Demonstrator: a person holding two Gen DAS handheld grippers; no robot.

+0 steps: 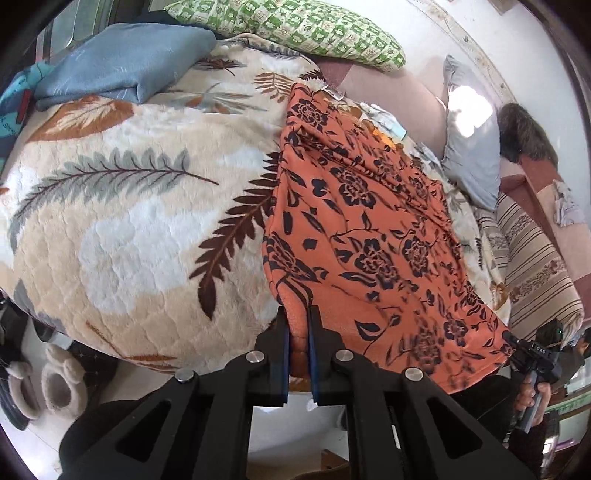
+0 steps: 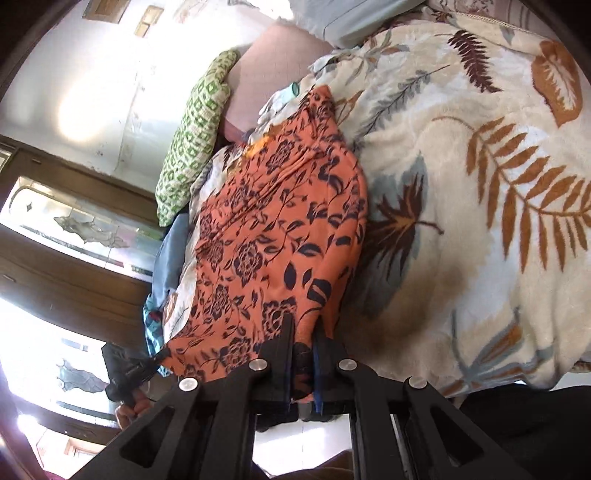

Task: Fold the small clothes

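In the left wrist view we see the left gripper [image 1: 298, 314] clamped on one near corner of the orange floral garment [image 1: 369, 229], which lies across the leaf-print blanket [image 1: 129, 206] on the bed. At the far right the right gripper [image 1: 515, 341] pinches the other near corner, a hand [image 1: 530, 400] on its handle. A green pillow [image 1: 295, 29] sits beyond. In the right wrist view the right gripper [image 2: 303, 325] is closed on the garment [image 2: 280, 221], its hem between the pads. At lower left the left gripper [image 2: 160, 356] seems to hold the opposite corner, though glare blurs it.
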